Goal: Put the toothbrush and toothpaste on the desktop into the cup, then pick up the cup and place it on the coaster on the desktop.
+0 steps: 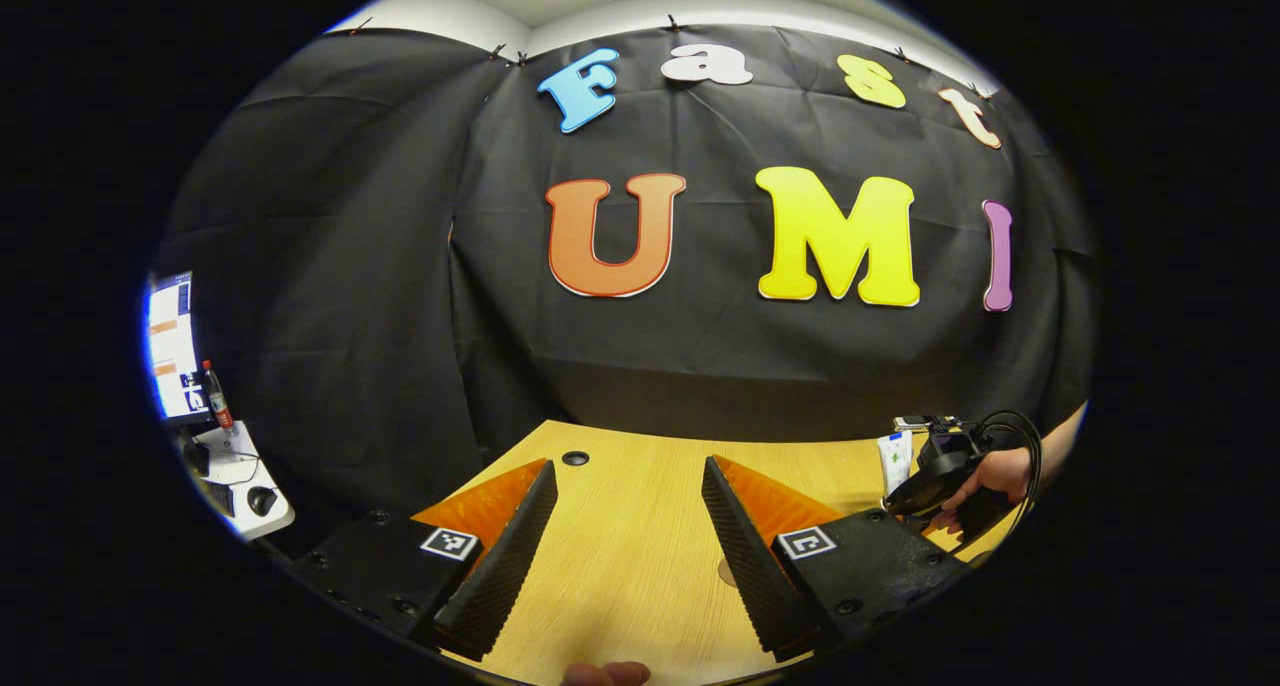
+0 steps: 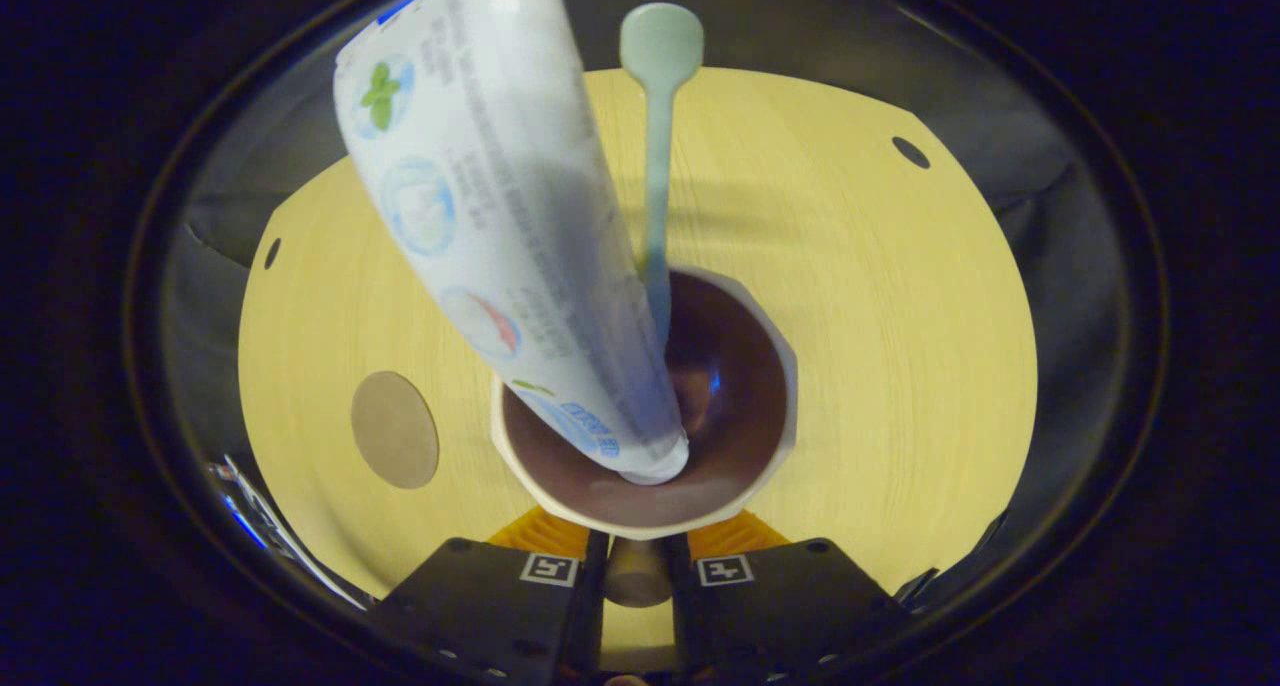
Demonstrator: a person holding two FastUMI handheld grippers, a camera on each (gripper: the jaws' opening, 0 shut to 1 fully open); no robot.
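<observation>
In the right gripper view I look down into a cream cup with a brown inside. A white toothpaste tube and a pale green toothbrush stand in it, leaning out toward the camera. My right gripper is shut on the cup's beige handle at the near rim. A round brown coaster lies on the desk to the cup's left. In the left gripper view my left gripper is open over bare wood, and the toothpaste tube stands far right beside the right gripper and a hand.
The wooden desk has small dark cable holes near its edges, one also ahead of my left fingers. Black cloth walls close the back. A side desk with a monitor and a bottle stands far left.
</observation>
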